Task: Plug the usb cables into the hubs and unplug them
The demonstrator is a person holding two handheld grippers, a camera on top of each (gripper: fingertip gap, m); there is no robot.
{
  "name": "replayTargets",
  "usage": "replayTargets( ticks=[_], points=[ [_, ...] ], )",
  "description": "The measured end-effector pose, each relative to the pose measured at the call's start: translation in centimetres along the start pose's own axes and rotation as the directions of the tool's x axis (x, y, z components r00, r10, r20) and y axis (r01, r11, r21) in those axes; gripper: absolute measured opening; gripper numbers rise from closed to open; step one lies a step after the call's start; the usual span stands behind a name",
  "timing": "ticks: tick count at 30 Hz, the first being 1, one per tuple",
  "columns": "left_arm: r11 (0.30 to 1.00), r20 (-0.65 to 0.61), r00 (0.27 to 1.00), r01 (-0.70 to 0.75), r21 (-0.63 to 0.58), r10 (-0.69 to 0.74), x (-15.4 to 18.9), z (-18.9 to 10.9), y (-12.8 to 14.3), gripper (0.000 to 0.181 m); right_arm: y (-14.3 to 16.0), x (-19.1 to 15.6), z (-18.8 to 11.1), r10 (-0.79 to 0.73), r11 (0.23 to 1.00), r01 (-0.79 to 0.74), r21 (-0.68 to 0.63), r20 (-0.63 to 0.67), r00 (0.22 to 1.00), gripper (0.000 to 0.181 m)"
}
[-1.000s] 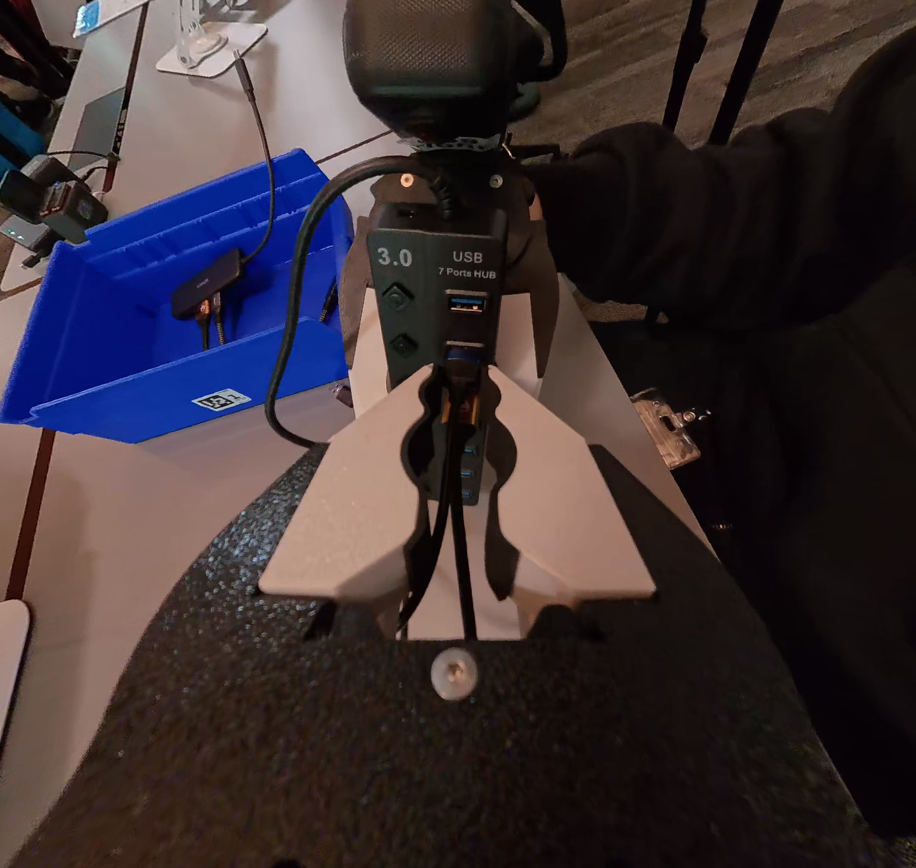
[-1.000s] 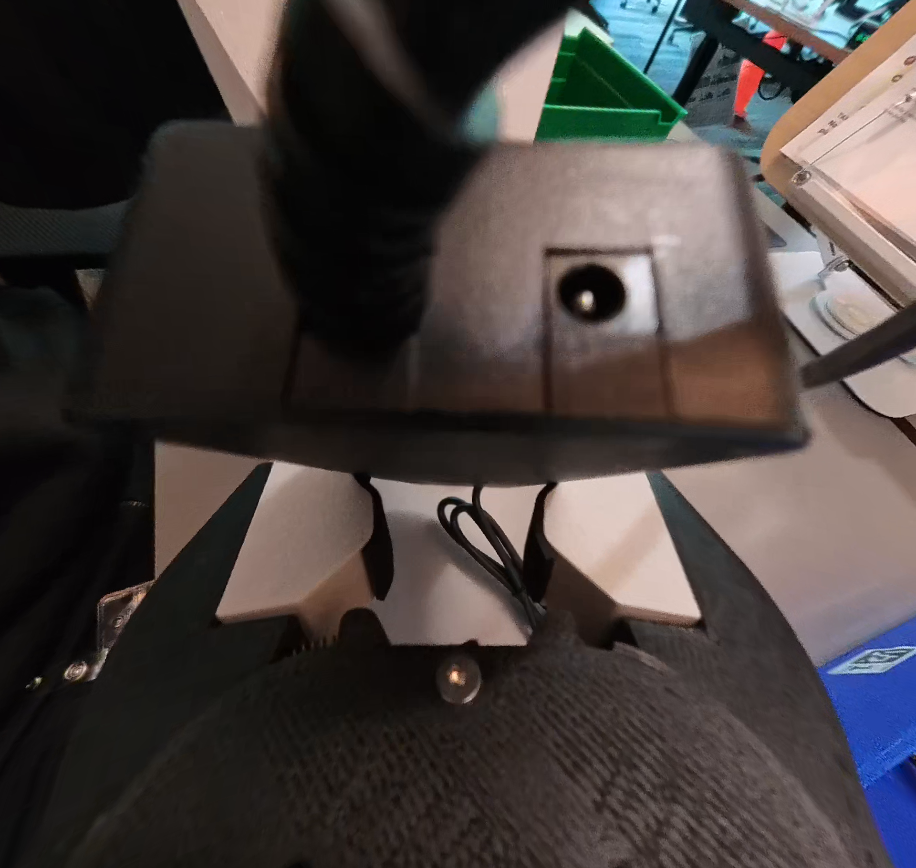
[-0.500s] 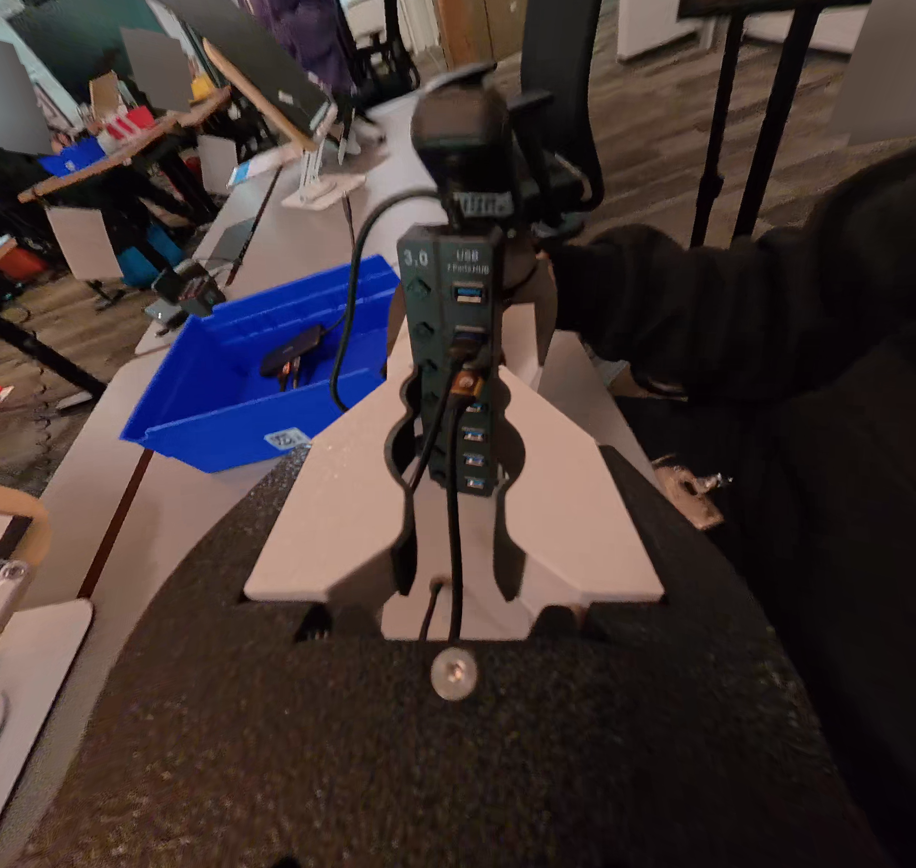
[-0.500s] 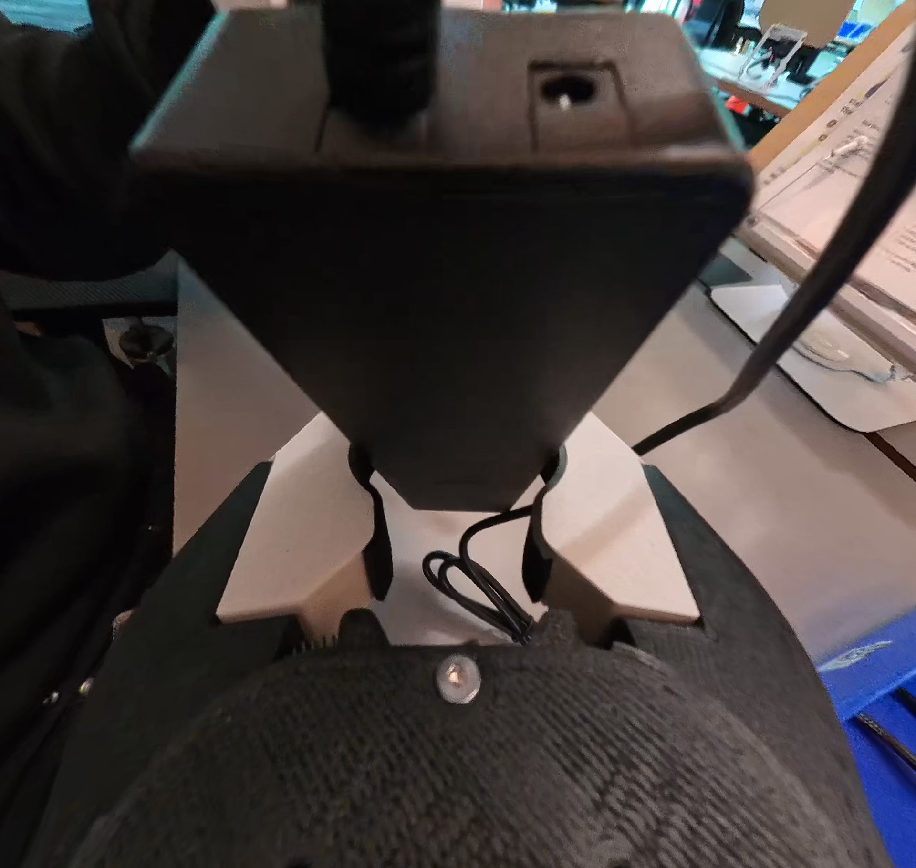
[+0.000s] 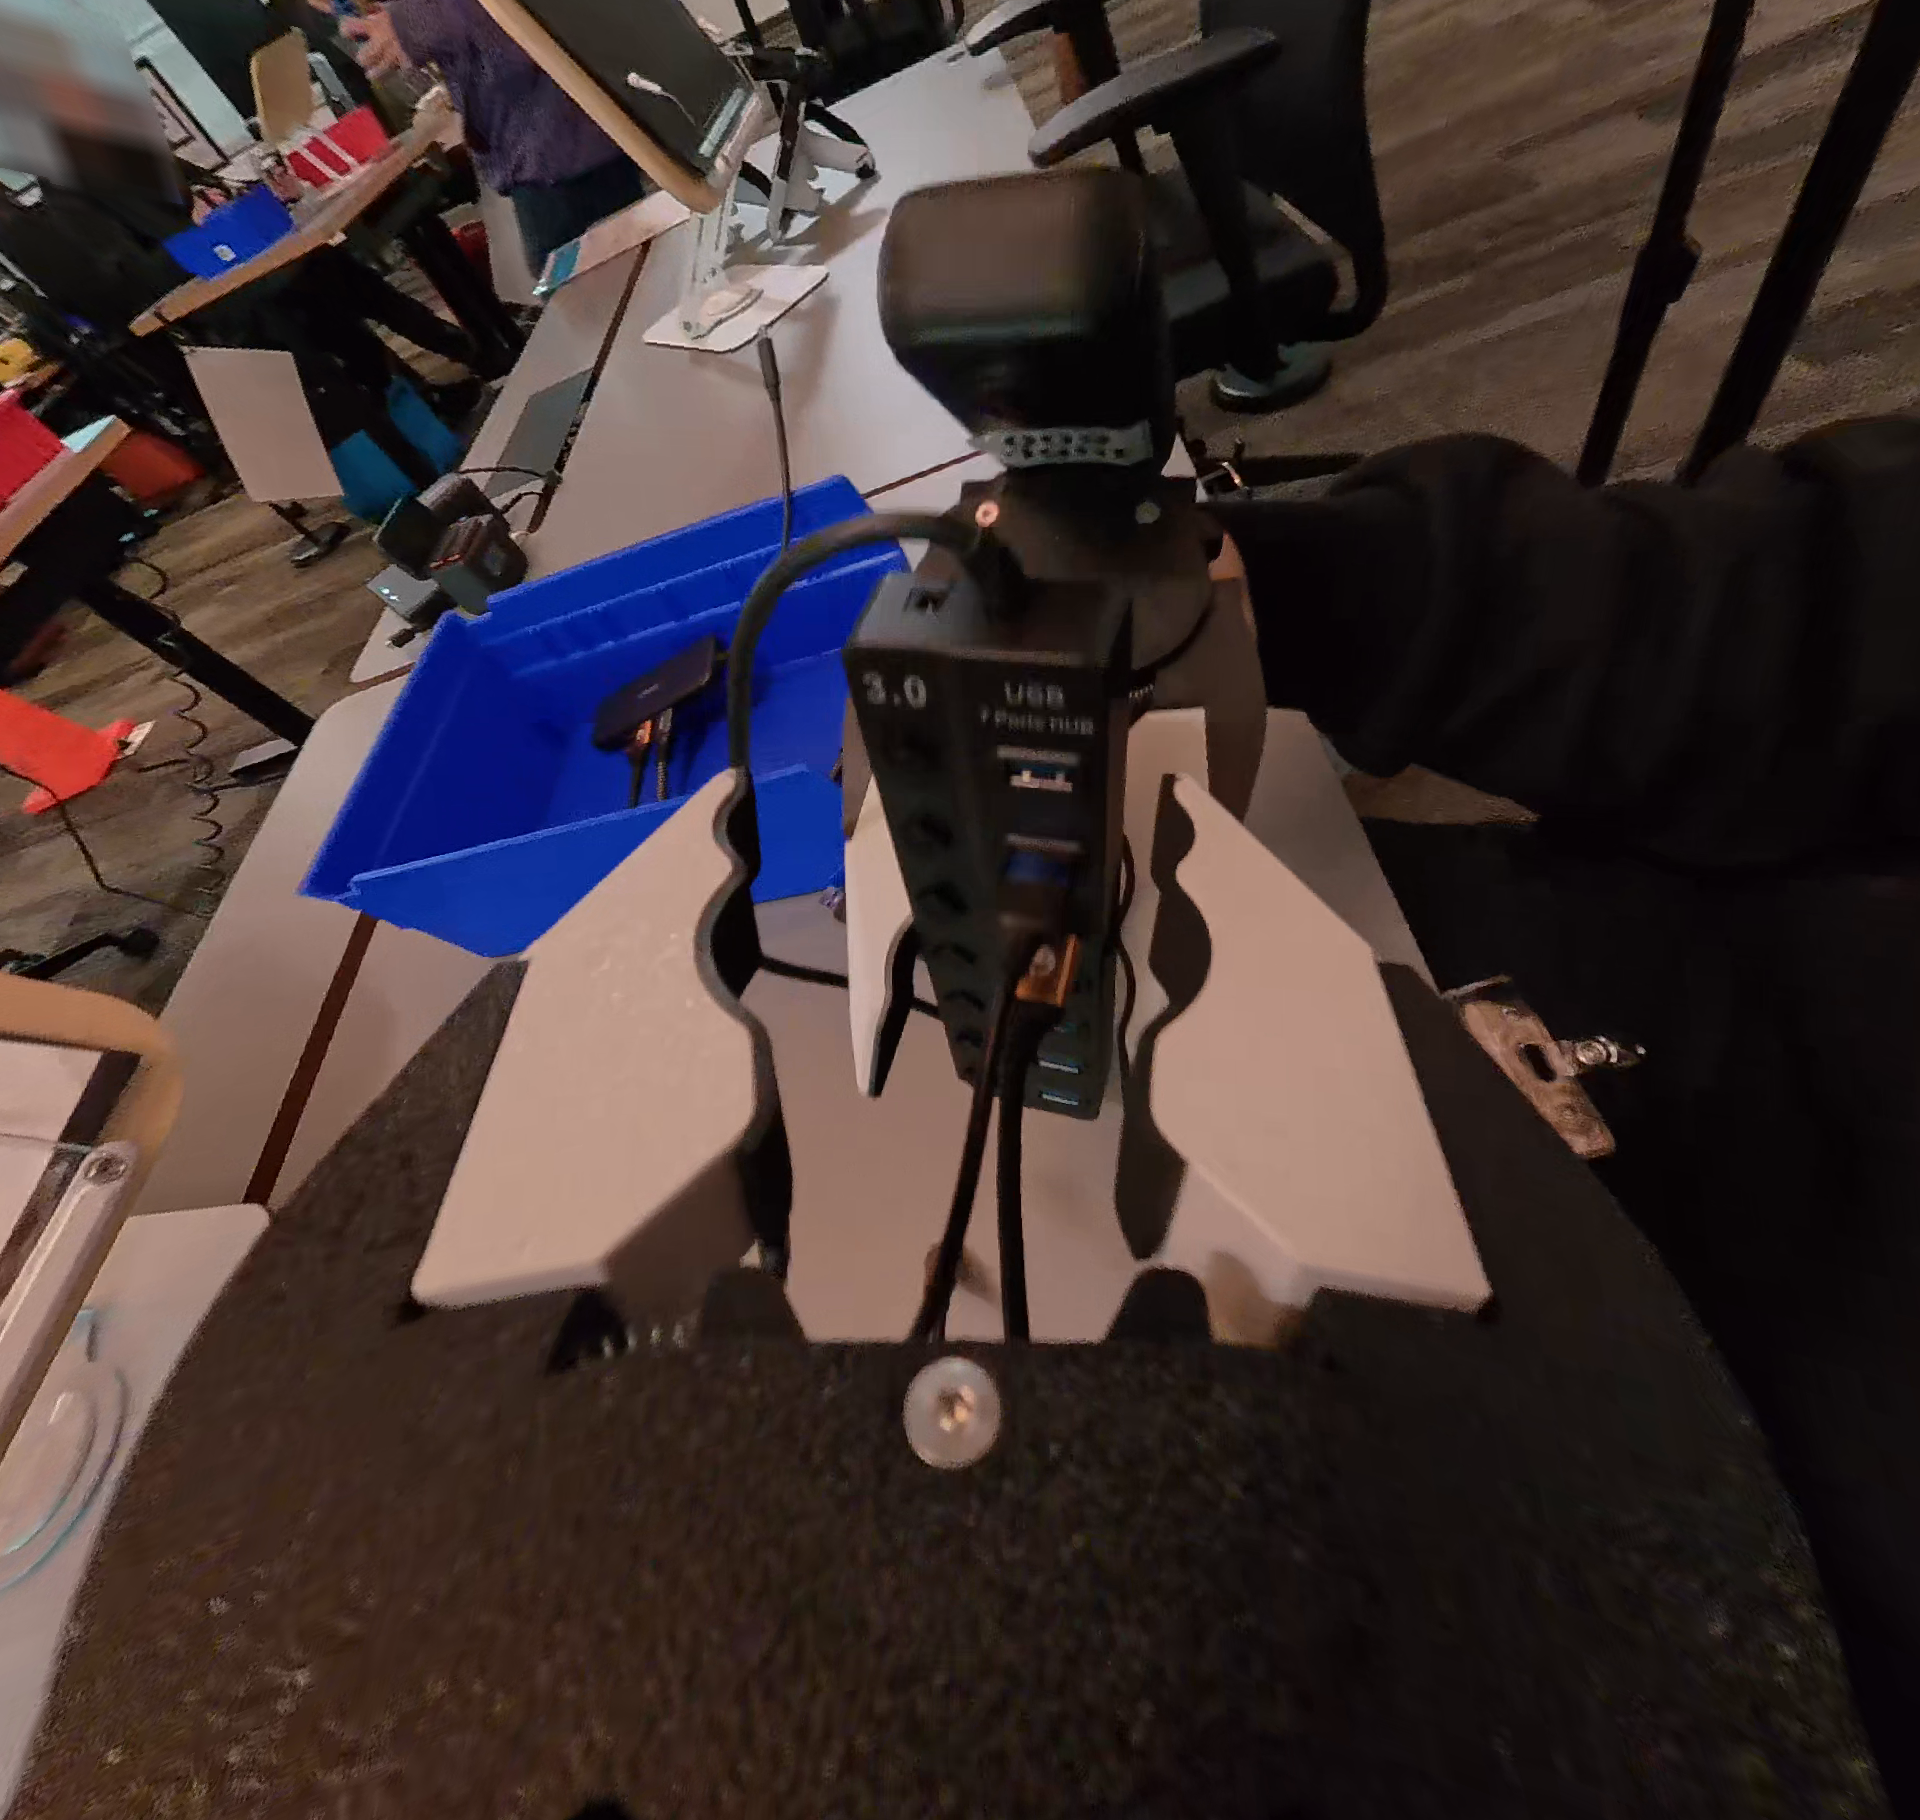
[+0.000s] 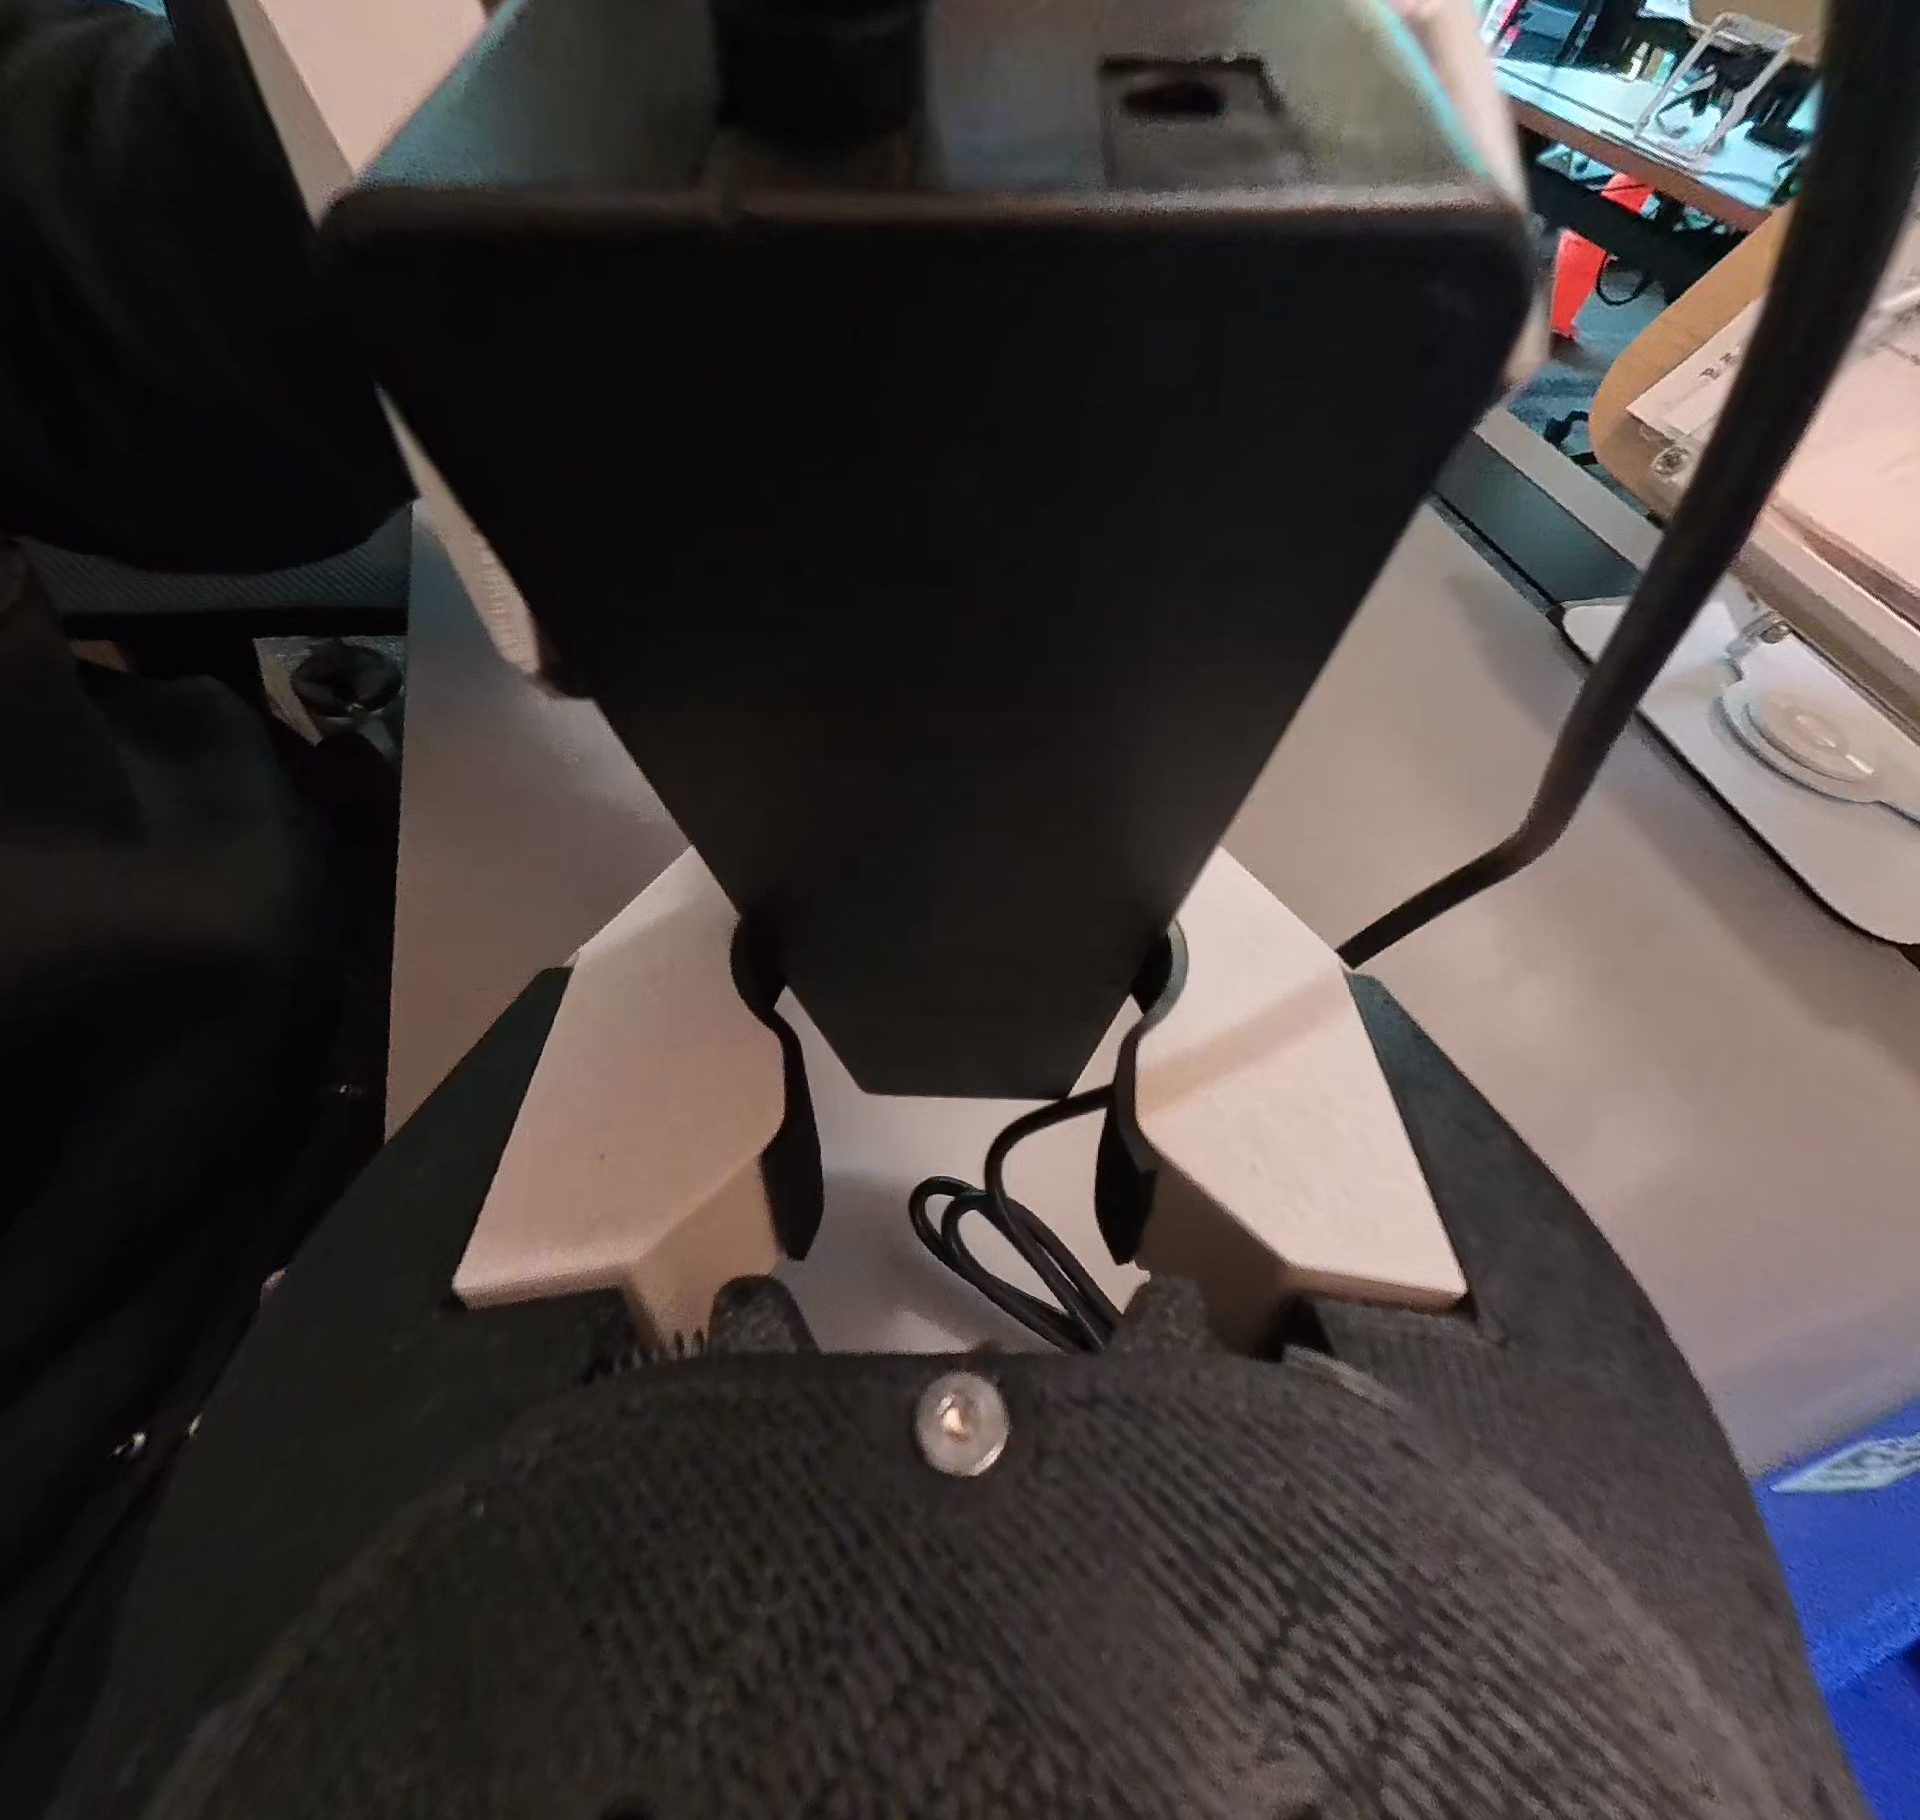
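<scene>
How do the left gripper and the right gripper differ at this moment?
The left gripper is open, its fingers wide apart and touching nothing; the right gripper is shut on the black hub. The left gripper's jaws stand either side of the plugged-in cable; the right gripper holds the hub upright. Both have pale, notched fingers.

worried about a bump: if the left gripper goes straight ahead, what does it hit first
Probably the hub, held upright by the right gripper. The open left gripper has it and its plugged cable between its fingers; depth is unclear.
</scene>
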State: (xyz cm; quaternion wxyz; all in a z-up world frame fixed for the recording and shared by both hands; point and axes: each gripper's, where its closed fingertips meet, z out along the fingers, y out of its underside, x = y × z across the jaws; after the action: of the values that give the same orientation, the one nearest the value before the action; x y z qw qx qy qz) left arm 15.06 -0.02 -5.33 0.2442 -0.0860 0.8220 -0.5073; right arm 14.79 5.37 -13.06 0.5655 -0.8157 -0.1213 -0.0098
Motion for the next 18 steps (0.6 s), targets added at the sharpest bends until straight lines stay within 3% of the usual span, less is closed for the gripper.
replayTargets(
  ticks=[6,10,13,18],
  points=[
    [0.997,-0.105,0.994,-0.038,-0.065,0.031,1.3,1.6,-0.3,0.053,-0.1,-0.6,0.7,-0.022,1.000,0.022,-0.010,0.009,1.000,0.061],
    [0.999,-0.082,0.996,0.041,0.034,-0.038,0.0,0.6,-1.8,0.053,-2.8,0.4,-1.0,0.013,0.979,-0.008,0.203,-0.026,1.000,0.063],
    [0.999,-0.064,0.997,0.036,0.037,-0.033,-0.8,-0.1,-1.6,0.053,-5.4,1.0,-2.8,0.073,0.930,-0.054,0.362,-0.039,0.997,0.072],
    [1.000,-0.061,0.998,0.005,-0.006,-0.006,-0.7,0.0,-1.2,0.052,-5.3,1.5,-2.2,0.065,0.944,-0.028,0.329,-0.100,0.993,0.068]
  ],
)
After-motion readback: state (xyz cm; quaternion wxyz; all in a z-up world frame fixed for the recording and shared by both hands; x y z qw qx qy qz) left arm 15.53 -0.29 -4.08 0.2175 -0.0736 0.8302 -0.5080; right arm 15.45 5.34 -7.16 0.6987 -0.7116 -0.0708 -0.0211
